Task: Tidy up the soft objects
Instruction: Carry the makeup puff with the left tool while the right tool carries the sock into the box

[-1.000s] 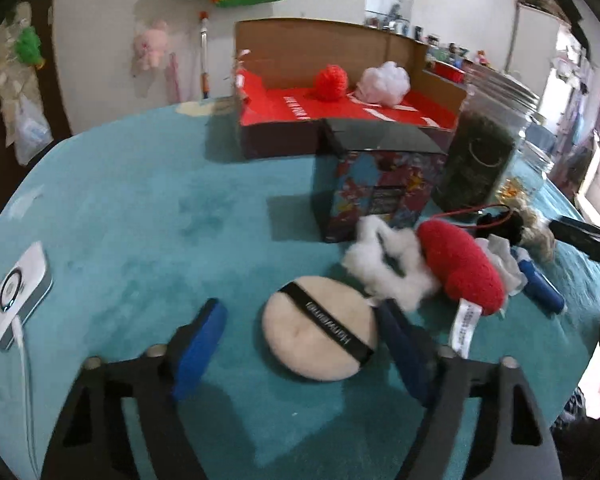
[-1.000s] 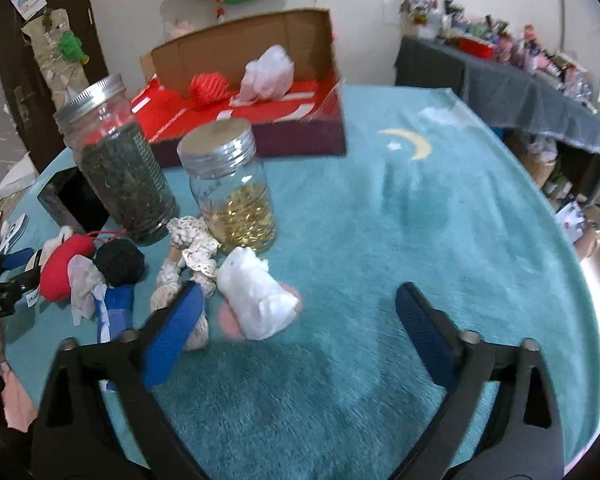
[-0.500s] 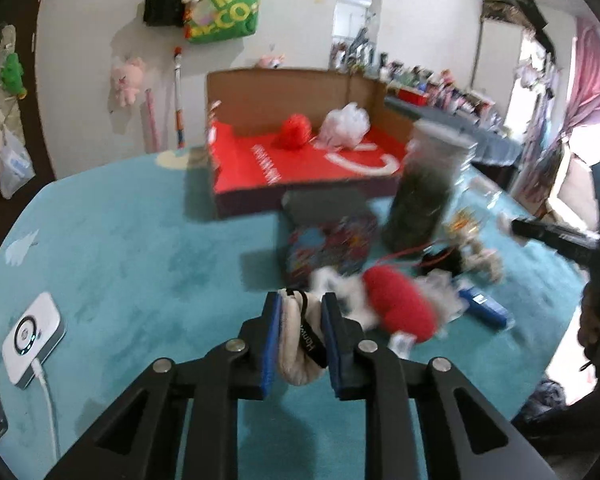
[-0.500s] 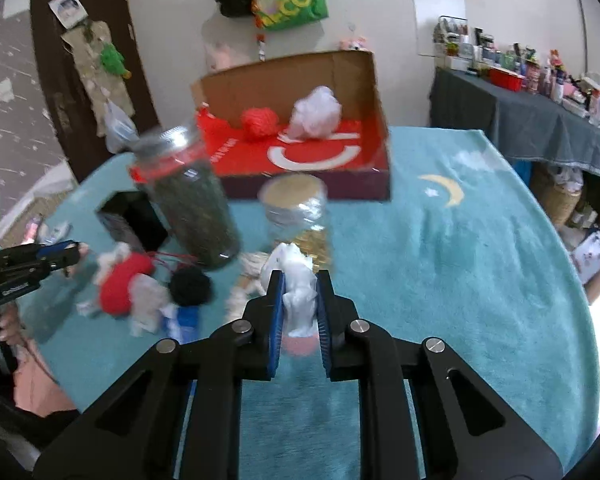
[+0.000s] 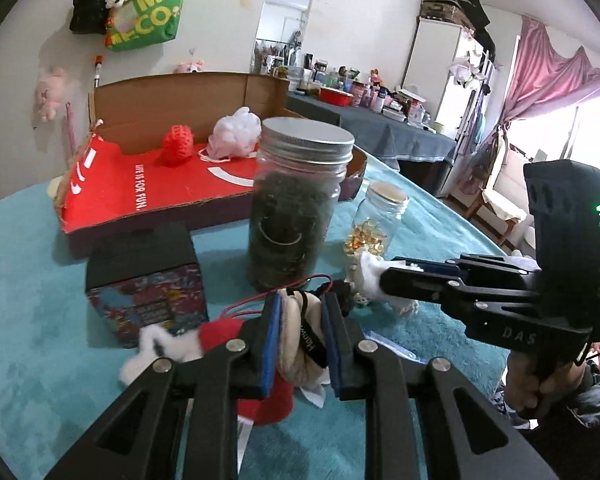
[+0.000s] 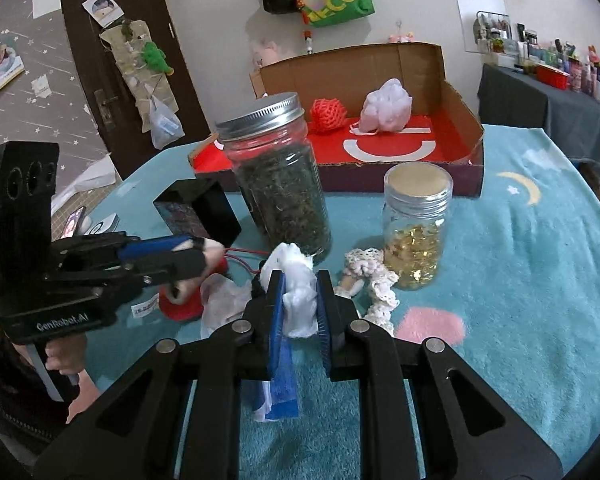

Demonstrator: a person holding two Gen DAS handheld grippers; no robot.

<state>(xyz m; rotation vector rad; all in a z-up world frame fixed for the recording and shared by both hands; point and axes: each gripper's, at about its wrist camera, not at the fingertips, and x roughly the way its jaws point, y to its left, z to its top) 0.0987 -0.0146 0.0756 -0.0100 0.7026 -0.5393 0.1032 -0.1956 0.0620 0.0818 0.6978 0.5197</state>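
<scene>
L gripper (image 5: 300,332) pinching beige puff (image 5: 296,336), R gripper (image 6: 298,300) pinching white wad (image 6: 296,296); both up off teal table (image 6: 520,280), box (image 6: 452,116) at far edge.

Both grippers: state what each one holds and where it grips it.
Left gripper pinches the beige powder puff edge-on across its flat faces. Right gripper squeezes the white soft wad around its middle.

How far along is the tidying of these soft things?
Done: a red mesh ball and white bath pouf sit in the red box. In hand: left hand-held gripper pinches a powder puff, right a white cloth. Left: lace scrunchie, red plush.
</scene>
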